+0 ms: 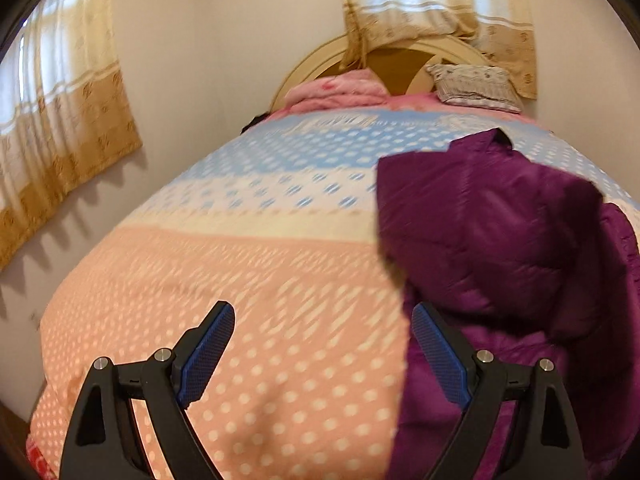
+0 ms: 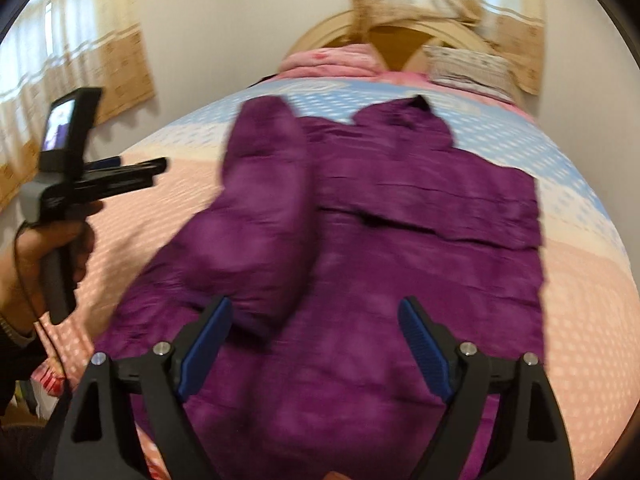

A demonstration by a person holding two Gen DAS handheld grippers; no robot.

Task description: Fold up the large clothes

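Purple jacket (image 2: 360, 240) lies on the dotted bedspread (image 1: 240, 280); no writing legible.

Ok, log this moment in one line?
left hand-held gripper: open, empty | right hand-held gripper: open, empty | purple jacket: on bed, sleeve folded over

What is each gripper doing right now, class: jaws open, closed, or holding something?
Left gripper: jaws open, holding nothing.
Right gripper: jaws open above the purple jacket, holding nothing.
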